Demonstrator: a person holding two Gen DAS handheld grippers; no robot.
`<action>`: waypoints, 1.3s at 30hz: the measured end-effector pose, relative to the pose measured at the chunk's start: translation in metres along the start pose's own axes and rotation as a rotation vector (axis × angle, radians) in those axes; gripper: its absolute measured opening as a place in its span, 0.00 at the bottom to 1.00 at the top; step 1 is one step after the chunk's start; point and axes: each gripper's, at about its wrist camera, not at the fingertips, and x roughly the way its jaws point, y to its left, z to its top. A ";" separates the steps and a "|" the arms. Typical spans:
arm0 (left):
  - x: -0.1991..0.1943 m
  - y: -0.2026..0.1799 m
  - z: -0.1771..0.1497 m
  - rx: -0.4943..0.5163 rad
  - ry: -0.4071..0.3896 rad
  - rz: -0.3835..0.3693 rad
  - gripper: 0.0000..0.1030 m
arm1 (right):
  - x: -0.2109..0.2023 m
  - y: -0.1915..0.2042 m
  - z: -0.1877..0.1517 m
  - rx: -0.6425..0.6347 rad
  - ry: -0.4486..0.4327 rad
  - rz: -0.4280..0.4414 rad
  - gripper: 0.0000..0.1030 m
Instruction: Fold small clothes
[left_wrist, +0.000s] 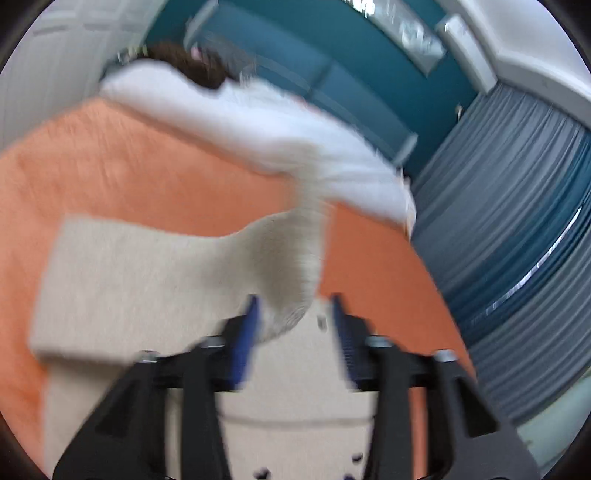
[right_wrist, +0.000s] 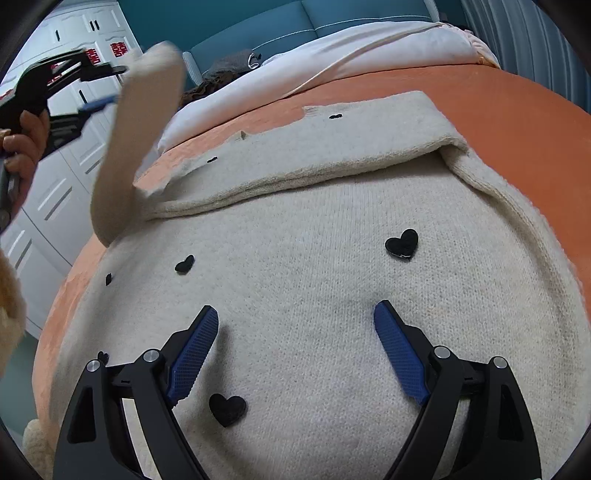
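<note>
The right gripper (right_wrist: 295, 332) has its jaws spread wide, nothing between them, low over the body of a cream sweater (right_wrist: 314, 295) with black hearts (right_wrist: 402, 242), which lies flat on the orange bedspread (right_wrist: 498, 103). One sleeve (right_wrist: 295, 166) is folded across the sweater's top. In the upper left of the right wrist view, the left gripper (right_wrist: 110, 85), held by a hand (right_wrist: 22, 144), has the other sleeve (right_wrist: 136, 140) lifted; its jaws are parted, and blur hides whether they press on the knit. Behind lie a white duvet (right_wrist: 332, 55) and a teal headboard (right_wrist: 332, 18).
</note>
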 end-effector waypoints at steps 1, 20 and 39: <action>0.013 0.001 -0.020 -0.018 0.028 0.010 0.55 | 0.000 -0.001 0.000 0.004 -0.001 0.006 0.82; -0.007 0.225 -0.023 -0.695 0.002 0.221 0.45 | 0.119 -0.028 0.184 0.299 0.101 -0.032 0.66; -0.007 0.208 -0.042 -0.452 -0.032 0.350 0.06 | 0.045 -0.050 0.157 0.282 -0.095 -0.025 0.05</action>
